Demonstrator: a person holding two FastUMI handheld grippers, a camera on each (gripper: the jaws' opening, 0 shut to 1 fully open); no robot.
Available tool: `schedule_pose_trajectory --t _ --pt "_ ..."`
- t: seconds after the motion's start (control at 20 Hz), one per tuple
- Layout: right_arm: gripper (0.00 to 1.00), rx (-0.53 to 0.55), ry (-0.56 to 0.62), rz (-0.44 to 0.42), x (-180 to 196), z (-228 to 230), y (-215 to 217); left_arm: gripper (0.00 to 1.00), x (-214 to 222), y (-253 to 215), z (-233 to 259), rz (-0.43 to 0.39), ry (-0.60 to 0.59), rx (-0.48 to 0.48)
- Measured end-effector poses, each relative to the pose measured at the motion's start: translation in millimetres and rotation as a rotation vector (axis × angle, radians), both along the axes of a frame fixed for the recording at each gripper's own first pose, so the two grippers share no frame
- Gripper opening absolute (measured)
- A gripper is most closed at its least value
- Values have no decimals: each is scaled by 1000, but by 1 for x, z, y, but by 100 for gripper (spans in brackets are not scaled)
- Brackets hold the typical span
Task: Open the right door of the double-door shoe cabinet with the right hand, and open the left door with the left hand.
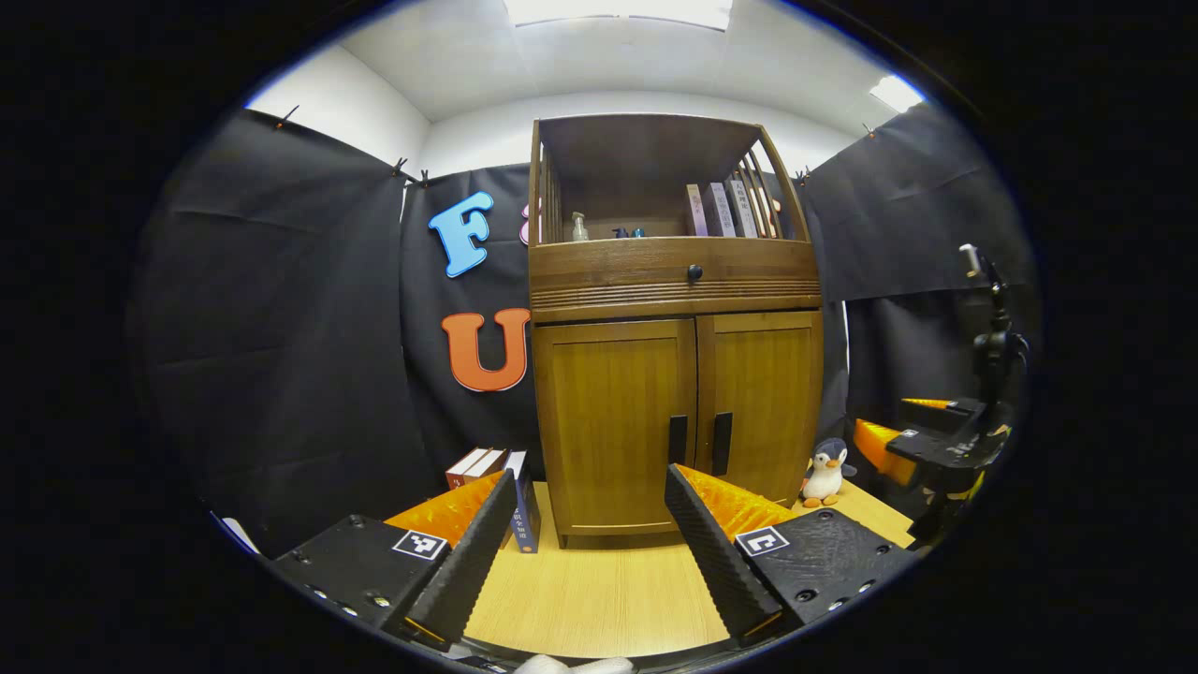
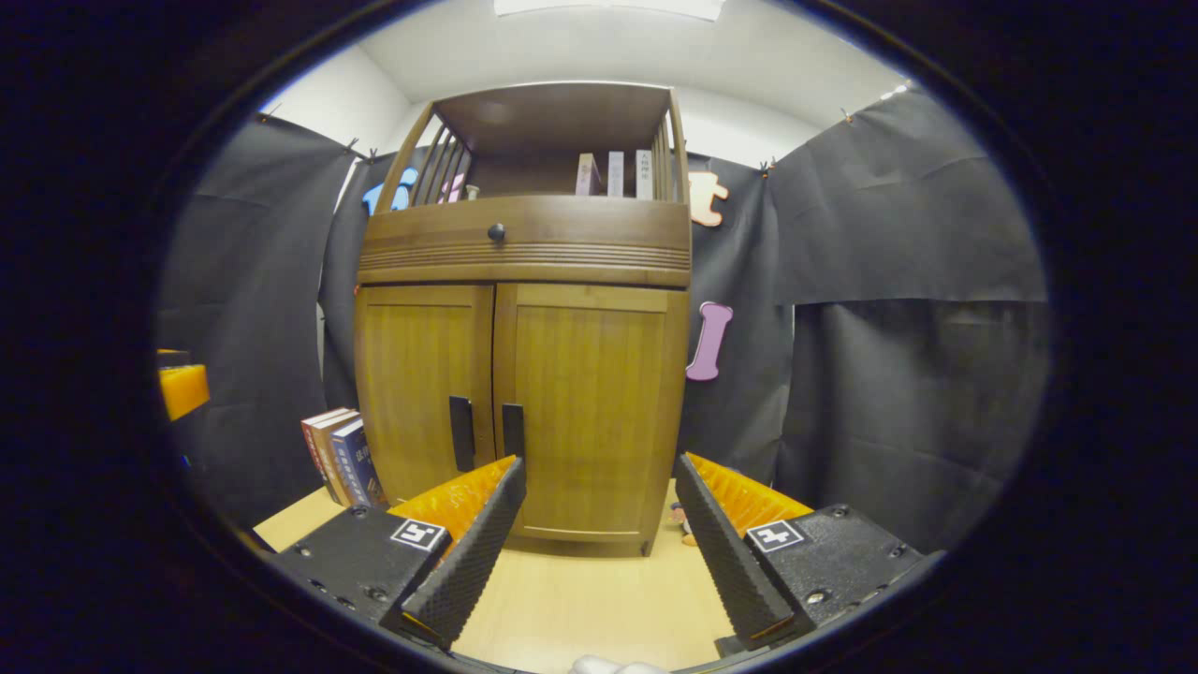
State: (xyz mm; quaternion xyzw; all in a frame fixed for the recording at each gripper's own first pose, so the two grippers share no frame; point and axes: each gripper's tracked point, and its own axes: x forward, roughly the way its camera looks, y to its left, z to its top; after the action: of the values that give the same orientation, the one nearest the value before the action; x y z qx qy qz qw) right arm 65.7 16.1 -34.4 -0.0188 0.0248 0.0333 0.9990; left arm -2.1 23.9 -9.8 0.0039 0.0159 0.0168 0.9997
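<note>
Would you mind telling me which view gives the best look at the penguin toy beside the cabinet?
The left gripper view: the penguin toy stands in full sight on the table right of the cabinet. In the right gripper view, just a small part of it peeks out past the cabinet's lower right corner.

shoe cabinet (image 1: pixel 674 374): brown wood grain, black handles | penguin toy (image 1: pixel 825 474) at 3 o'clock: black-white, orange feet | counter (image 1: pixel 599 590): pale wood

Left gripper (image 1: pixel 590 487), right gripper (image 2: pixel 599 473): jaws apart.
</note>
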Motion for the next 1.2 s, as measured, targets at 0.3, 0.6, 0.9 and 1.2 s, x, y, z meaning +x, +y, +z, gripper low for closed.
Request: schedule_pose_trajectory --t 0.3,0.6,0.9,1.2 --pt "100 -32 24 62 73 -24 45 96 -8 16 -1 42 2 3" --pt "100 -11 90 85 161 -42 91 96 -6 31 -3 85 18 -21" --pt "94 56 186 74 221 -69 117 96 -7 52 -7 138 35 -21" --pt "66 46 239 66 251 -85 125 96 -14 65 -10 175 50 -26"
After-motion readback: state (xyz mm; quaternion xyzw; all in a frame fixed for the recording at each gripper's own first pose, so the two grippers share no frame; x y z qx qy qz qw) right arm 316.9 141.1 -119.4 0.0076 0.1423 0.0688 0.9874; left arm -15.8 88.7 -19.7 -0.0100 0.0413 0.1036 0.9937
